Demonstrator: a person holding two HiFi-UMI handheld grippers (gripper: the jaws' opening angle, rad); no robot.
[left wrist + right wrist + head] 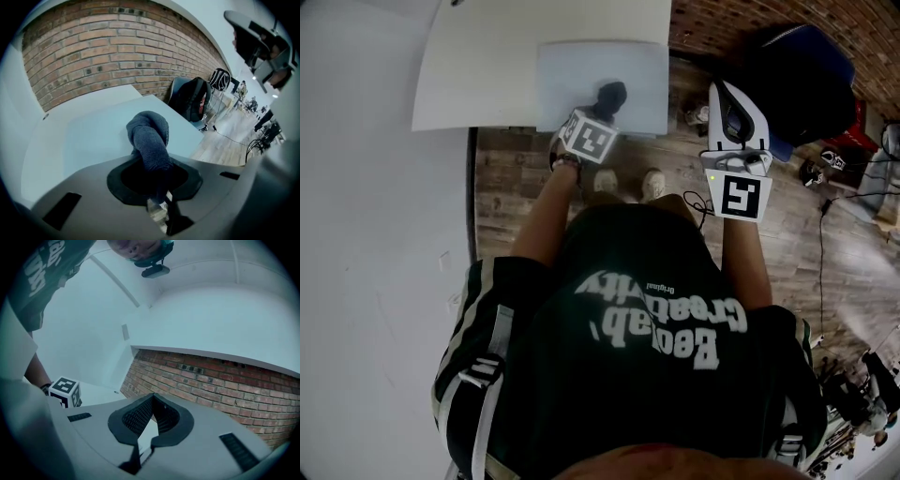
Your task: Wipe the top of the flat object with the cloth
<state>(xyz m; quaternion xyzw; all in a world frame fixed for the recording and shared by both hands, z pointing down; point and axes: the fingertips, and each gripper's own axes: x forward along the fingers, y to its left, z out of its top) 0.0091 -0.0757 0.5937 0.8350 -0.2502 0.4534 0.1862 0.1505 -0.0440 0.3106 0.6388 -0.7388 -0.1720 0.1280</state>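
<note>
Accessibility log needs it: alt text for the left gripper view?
The left tongs grip a rolled dark grey knit cloth over a pale flat rectangular sheet on a white table; a red brick wall stands behind.

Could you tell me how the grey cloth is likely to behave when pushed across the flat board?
The grey cloth is probably soft and floppy: it bunches into a curl beyond the left gripper. Its knit-like texture should drag, not slip, over the smooth flat board.
</note>
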